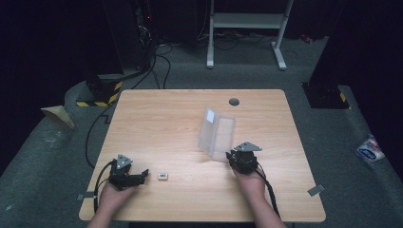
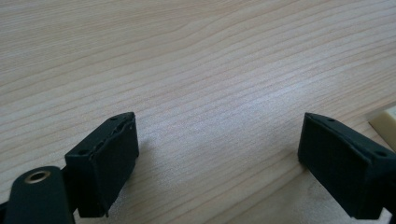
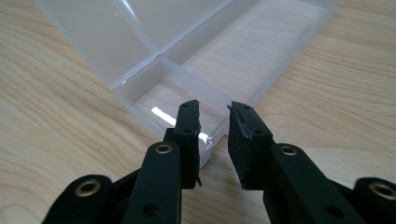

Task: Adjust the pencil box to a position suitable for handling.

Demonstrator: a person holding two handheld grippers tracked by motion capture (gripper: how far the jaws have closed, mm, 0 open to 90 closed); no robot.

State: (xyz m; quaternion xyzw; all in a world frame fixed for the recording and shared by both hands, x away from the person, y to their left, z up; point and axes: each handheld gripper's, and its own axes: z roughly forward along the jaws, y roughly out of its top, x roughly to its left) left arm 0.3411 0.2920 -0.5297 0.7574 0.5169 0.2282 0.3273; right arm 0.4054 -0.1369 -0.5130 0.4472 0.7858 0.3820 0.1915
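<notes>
Right gripper view: translucent rectangular plastic box (image 3: 243, 60), woodgrain table (image 3: 345, 93).

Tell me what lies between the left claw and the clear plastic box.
In the high view, a small pale block sits just beyond the left claw; past it, bare wood reaches the clear plastic box.

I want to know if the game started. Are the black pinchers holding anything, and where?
The left gripper holds nothing; its jaws stand wide open. The right gripper straddles the clear box's near wall, but whether it grips cannot be told.
</notes>
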